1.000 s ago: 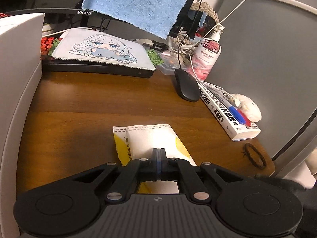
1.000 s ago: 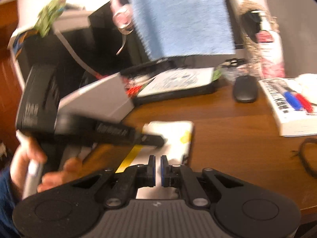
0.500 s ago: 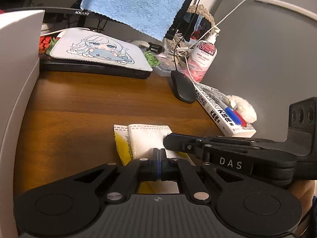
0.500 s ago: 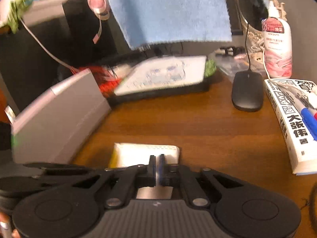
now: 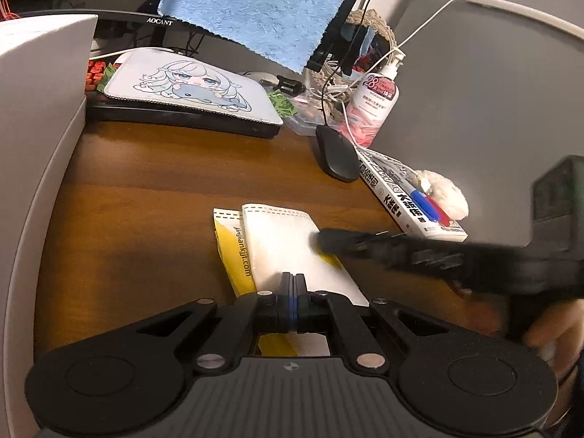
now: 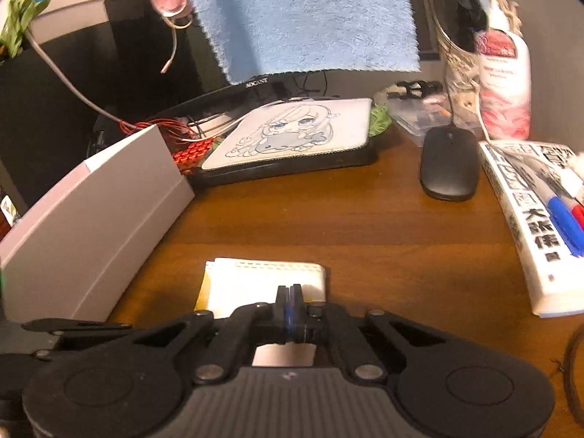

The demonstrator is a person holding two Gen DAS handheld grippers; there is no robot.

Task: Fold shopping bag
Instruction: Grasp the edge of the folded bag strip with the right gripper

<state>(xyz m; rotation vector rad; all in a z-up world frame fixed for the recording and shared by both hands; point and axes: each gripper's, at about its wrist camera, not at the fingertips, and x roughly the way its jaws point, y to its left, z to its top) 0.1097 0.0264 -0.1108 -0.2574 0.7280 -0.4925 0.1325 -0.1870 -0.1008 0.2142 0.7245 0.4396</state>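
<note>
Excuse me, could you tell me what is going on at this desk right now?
A person is folding a shopping bag on a wooden desk, holding a pair of tongs in each hand. The white and yellow bag already lies flat in a small folded packet. The left tongs are shut, their tips over the packet's near end. The right tongs are also shut, their tips over the packet too. Whether either pair presses on the bag cannot be told. A black mouse and a book lie nearby.
</note>
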